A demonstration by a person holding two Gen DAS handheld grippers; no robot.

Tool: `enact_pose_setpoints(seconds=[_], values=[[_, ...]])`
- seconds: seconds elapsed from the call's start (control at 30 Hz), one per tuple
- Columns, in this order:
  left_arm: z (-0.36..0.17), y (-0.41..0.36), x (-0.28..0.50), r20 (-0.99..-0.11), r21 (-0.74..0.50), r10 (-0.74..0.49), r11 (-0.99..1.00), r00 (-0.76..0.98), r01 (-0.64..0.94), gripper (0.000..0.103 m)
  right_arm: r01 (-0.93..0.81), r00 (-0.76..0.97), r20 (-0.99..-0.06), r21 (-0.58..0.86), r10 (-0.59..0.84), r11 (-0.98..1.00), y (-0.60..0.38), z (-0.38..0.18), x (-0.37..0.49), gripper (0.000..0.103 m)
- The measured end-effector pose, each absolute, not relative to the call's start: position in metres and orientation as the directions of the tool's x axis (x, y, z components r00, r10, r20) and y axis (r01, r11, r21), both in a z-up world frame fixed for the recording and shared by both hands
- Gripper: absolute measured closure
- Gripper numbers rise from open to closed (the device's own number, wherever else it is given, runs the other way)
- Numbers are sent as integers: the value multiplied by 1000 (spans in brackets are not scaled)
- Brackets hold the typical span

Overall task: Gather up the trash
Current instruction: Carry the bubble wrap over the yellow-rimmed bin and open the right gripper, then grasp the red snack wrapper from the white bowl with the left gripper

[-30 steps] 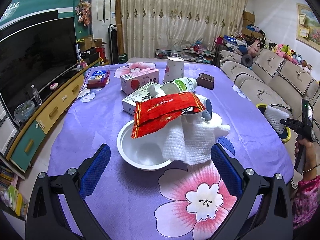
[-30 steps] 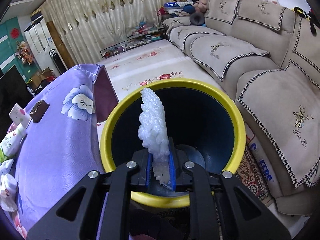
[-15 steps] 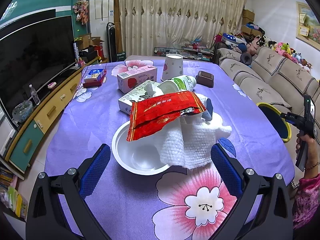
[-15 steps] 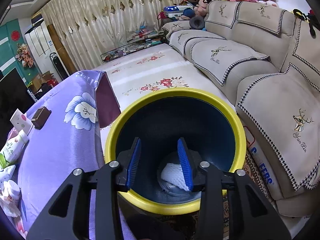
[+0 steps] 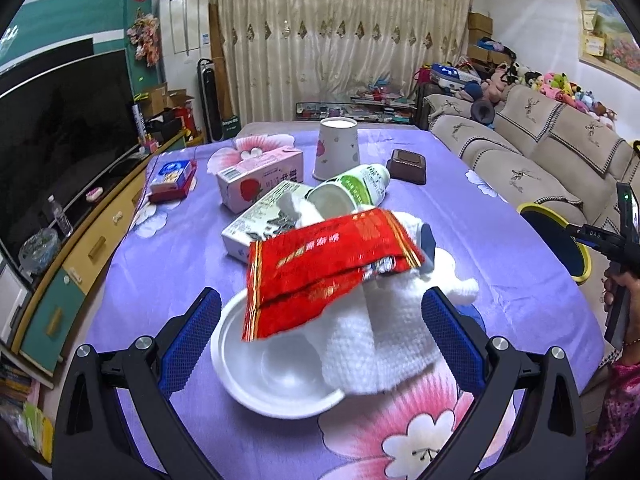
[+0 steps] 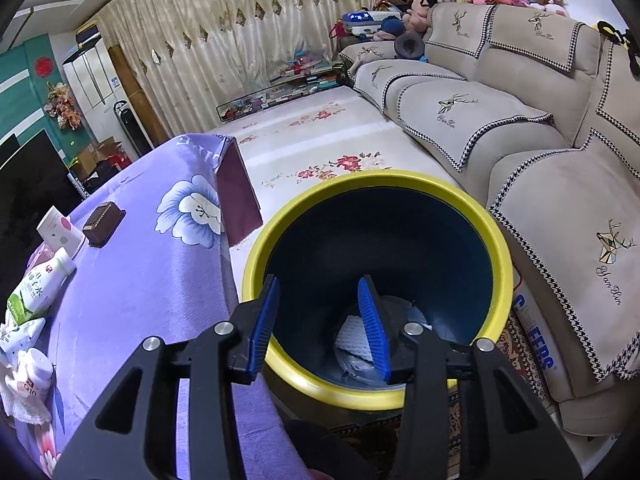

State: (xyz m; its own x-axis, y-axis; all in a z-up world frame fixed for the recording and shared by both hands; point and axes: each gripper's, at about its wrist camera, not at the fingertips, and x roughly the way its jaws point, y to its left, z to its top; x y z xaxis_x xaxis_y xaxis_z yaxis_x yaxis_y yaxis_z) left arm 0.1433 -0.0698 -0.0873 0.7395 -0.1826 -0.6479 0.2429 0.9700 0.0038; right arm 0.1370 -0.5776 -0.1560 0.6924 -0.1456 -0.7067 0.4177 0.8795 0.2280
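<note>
I see table (image 5: 168,248) under purple floral cloth. On it: white bowl (image 5: 272,372), white towel (image 5: 384,344), two cartons (image 5: 260,178), tipped bottle (image 5: 356,190), upturned paper cup (image 5: 336,152), brown box (image 5: 408,165), small blue-red box (image 5: 172,176). Yellow-rimmed bin (image 6: 496,248) stands on floor beside table.

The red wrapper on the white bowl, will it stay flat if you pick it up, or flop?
The red wrapper would probably flop: it looks like thin, crinkled foil, already sagging over the white bowl rim. It is likely very light, since it rests on the soft white towel. Its shiny surface might slip between pads.
</note>
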Motion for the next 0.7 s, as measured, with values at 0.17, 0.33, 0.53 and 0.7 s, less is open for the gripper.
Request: enact_pose_setpoints(seconds=[0.17, 0.33, 0.53, 0.7], values=[[-87, -79, 154, -641, 32, -192, 961, 743, 276, 5, 413, 693, -707, 230, -141, 881, -577, -158, 137, 63], [-86, -89, 159, -625, 84, -183, 951, 759, 299, 11, 411, 692, -709, 234, -135, 881, -577, -160, 137, 63], [-91, -98, 169, -624, 164, -149, 935, 767, 315, 20, 407, 691, -712, 240, -125, 881, -576, -163, 137, 63], [-92, -92, 175, -643, 115, -185, 936, 743, 333, 44, 408, 694, -709, 246, -124, 879, -576, -164, 136, 63]])
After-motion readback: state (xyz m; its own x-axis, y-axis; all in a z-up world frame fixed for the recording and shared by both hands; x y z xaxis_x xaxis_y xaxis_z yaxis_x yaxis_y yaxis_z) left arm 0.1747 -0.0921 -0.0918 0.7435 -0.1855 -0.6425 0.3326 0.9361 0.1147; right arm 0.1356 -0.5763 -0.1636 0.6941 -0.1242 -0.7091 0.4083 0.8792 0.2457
